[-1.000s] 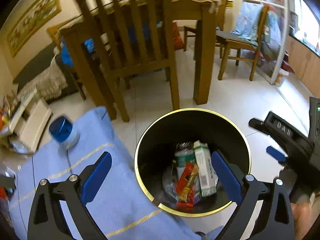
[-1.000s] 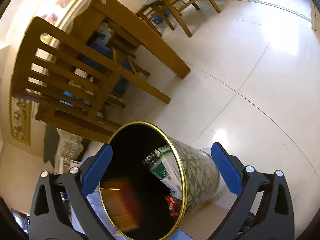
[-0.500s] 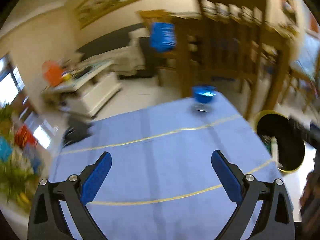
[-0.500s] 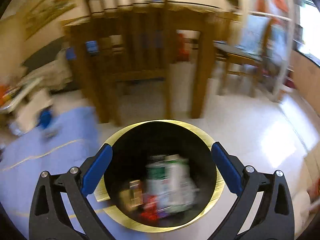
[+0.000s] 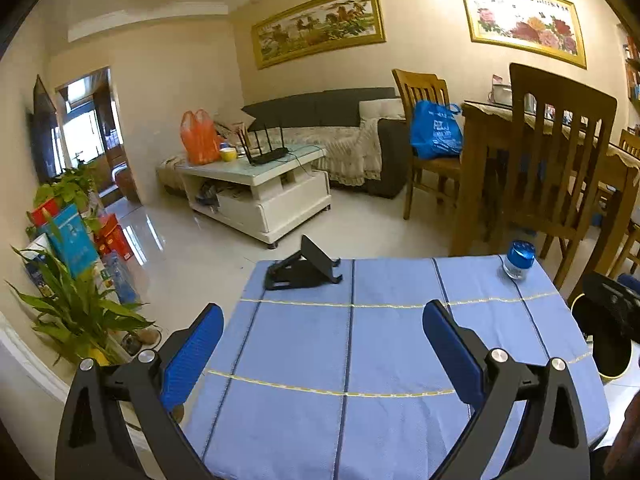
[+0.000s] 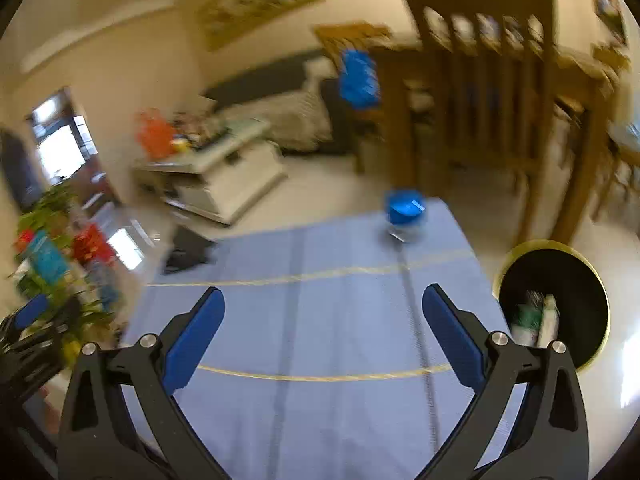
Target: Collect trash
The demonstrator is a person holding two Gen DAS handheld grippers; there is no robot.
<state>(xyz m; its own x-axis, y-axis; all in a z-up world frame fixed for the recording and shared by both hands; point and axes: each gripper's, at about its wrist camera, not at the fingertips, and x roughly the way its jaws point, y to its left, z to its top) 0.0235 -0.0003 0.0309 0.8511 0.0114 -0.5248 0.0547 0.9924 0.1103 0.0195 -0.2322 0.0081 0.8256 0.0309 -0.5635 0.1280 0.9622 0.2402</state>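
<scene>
Left tool (image 5: 322,344), right tool (image 6: 322,332) gaping, empty — jar (image 5: 519,265), stand (image 5: 302,266) ahead.

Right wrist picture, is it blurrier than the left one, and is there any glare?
Right wrist view: motion-smeared all over, the blue-capped jar and bin soft, with white floor glare at the right edge. Left wrist view: sharp, the jar and black stand crisp, window glare on the floor at left.

Jar (image 5: 518,265) and stand (image 5: 303,266) on the table (image 5: 360,360)'s far edge, bin (image 6: 554,308) beside its right.
</scene>
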